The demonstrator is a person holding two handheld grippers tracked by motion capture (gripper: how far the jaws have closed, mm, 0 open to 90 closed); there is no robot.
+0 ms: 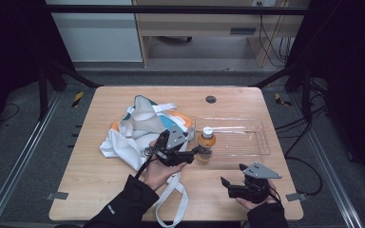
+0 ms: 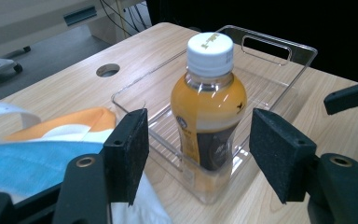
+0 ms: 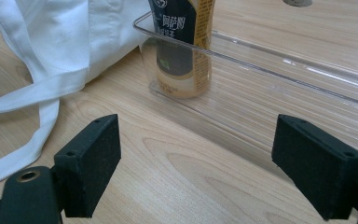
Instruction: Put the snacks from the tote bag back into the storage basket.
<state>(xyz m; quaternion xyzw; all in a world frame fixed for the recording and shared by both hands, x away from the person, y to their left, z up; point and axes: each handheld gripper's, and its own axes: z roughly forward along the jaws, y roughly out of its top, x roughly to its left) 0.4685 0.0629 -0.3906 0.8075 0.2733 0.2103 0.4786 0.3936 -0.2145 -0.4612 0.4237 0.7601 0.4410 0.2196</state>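
Bottle (image 2: 209, 105) stands upright in tray (image 2: 279, 46) at twelve o'clock of the released left tongs (image 2: 200, 154), apparently clear of both pads; right tongs (image 3: 214, 163) released, farther.

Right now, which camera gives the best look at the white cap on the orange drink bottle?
The left gripper view: the white cap tops the orange drink bottle close up, unobstructed. The high view shows the cap small and distant. The right gripper view shows the bottle's lower label part, cropped below the cap.
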